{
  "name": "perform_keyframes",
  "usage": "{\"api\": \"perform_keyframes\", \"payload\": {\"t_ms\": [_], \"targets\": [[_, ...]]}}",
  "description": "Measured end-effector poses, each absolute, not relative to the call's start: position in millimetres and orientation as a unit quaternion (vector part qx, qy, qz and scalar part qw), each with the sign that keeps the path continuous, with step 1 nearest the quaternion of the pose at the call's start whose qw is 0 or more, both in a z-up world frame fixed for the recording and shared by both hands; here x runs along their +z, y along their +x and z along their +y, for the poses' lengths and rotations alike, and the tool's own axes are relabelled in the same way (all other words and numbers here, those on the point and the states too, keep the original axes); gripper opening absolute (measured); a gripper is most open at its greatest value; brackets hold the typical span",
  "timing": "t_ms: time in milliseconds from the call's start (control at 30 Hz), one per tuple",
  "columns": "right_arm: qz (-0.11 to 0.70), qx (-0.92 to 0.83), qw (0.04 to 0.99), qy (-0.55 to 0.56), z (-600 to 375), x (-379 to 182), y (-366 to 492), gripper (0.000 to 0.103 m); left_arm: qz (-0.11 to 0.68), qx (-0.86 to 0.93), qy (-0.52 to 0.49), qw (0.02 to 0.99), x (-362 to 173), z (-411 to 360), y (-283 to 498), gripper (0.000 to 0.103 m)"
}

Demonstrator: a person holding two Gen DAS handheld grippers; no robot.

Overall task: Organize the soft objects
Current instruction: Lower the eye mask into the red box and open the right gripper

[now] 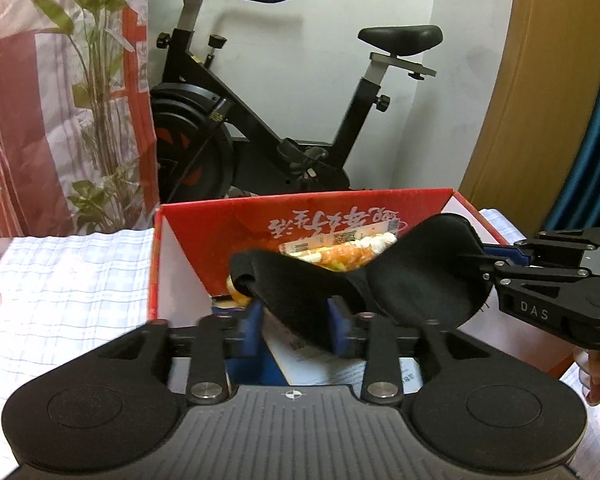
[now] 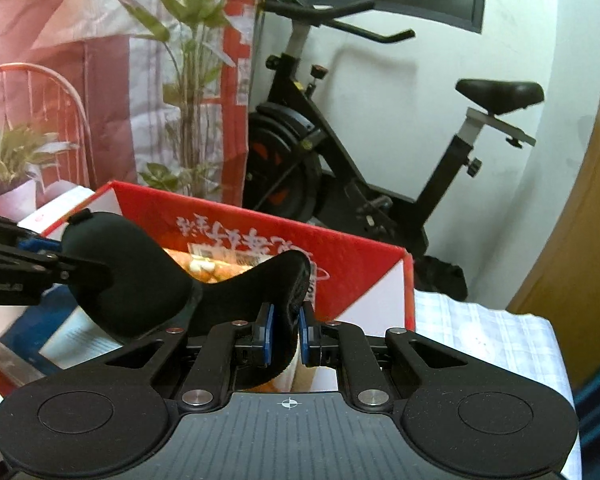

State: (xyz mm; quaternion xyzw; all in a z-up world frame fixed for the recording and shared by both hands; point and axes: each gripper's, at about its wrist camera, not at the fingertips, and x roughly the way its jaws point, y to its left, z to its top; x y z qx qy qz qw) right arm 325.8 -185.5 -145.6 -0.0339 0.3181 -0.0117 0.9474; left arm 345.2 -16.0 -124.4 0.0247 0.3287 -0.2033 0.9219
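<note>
Right claw (image 2: pixel 285 334) pinches one end of the black eye mask (image 2: pixel 148 280), pads tight on the fabric. Left claw (image 1: pixel 292 326) stands partly open around the other end, pads off it. The mask hangs over the open red box (image 1: pixel 300 216), snack packet (image 1: pixel 340 250) inside, exercise bike (image 1: pixel 268 120) behind.

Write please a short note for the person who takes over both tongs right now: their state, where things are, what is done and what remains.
Left tongs: open; one end of the black eye mask lies loose between the pads.
Right tongs: shut on the mask's other end.
Place: the mask hangs over the open red box, above an orange snack packet inside it.
Done: mask brought to the box.
Left: probably lower it in, open the right tongs, withdraw.
</note>
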Motion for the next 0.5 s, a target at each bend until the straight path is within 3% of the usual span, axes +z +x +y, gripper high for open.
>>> {"api": "perform_keyframes", "payload": {"t_ms": [333, 500], "targets": [[0.354, -0.015, 0.935, -0.032, -182, -158, 334, 0.011, 0.321, -0.197, 0.02, 0.926, -118, -10, 344, 0.061], [0.36, -0.017, 0.931, -0.054, -179, -159, 337, 0.013, 0.321, -0.195, 0.023, 0.926, -117, -11, 341, 0.064]]}}
